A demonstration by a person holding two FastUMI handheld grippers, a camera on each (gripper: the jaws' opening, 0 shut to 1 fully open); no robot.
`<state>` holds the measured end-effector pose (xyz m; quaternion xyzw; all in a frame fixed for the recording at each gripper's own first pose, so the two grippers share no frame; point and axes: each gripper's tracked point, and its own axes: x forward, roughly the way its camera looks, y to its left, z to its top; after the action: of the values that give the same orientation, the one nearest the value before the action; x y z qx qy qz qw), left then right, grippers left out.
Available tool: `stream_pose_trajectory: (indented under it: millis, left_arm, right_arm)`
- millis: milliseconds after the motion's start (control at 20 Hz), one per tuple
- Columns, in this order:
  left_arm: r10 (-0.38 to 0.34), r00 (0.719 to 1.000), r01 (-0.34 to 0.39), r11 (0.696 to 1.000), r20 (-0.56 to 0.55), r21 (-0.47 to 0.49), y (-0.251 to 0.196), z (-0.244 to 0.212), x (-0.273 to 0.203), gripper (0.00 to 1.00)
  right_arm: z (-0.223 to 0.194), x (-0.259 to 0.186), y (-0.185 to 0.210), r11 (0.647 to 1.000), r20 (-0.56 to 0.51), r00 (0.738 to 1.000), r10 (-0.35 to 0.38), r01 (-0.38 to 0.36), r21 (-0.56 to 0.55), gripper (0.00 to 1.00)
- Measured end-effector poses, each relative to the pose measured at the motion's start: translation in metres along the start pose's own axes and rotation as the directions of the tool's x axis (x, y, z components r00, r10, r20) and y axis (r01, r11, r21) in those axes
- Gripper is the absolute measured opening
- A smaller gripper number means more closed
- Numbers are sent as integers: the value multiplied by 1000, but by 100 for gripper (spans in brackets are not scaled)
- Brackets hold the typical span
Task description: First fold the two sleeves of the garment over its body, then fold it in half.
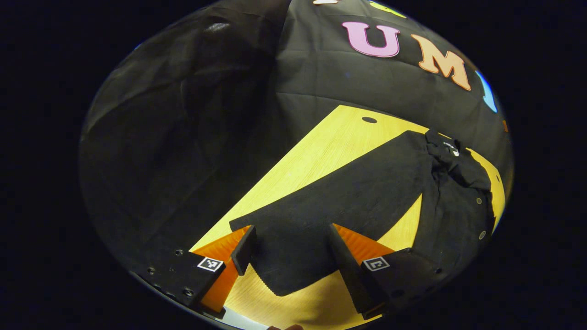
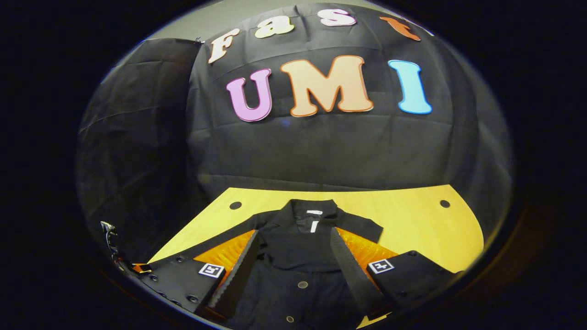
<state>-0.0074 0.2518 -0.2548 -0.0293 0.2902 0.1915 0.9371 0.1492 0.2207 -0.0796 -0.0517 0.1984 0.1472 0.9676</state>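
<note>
While the black garment [image 2: 298, 256] is lying flat on the yellow worktop [image 2: 412, 215], collar toward the far wall and button front facing up, both sleeves are still spread outward, so neither sleeve fold looks done yet. In the left gripper view the left tool [image 1: 293, 256] is sitting with its fingers wide apart, straddling the cuff end of the long sleeve [image 1: 330, 201] that is stretching across the wood toward the garment's body [image 1: 458, 206]; the cloth is lying between the fingers but they are not pressing on it. In the right gripper view the right tool [image 2: 293, 270] is hovering over the buttoned front, fingers likewise spread wide and holding nothing.

The likely risk is a shallow pinch: if the left tool is closing on just the cuff edge, the sleeve could be slipping out mid-lift, or dragging the whole garment sideways and wrinkling the body. The bunched collar area [image 1: 447, 151] is already looking rumpled and could be throwing the fold line off.

Around the garment, two small round holes [image 2: 235, 205] are showing near the worktop's far corners, and dark cloth is hanging behind. Nothing is lying in the sleeve's path.
</note>
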Motion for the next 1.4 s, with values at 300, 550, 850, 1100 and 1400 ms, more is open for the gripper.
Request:
stream_pose_trajectory:
  millis: [300, 550, 850, 1100, 1400]
  left_arm:
    - [-8, 1000, 8, 1000, -11, 22, 2, -12, 6, 95]
    - [-39, 999, 39, 999, 28, 5, 2, -9, -1, 96]
    - [-80, 996, 78, 996, 36, 39, -16, -7, -1, 67]
    - [-158, 987, 156, 987, 38, 33, -29, -3, 0, 12]
    - [-239, 971, 239, 965, 18, -103, -27, -4, -4, 0]
  right_arm:
    - [7, -34, -16, 999, 42, 998, -38, 37, 35, 98]
    - [0, -50, -10, 997, 26, 1000, -15, 13, 78, 97]
    - [-6, -63, -5, 998, 25, 1000, -6, 5, 57, 98]
    - [-15, -73, -9, 999, 21, 1000, -19, 18, 45, 97]
    - [-16, -82, -17, 997, 34, 999, -30, 28, 71, 97]
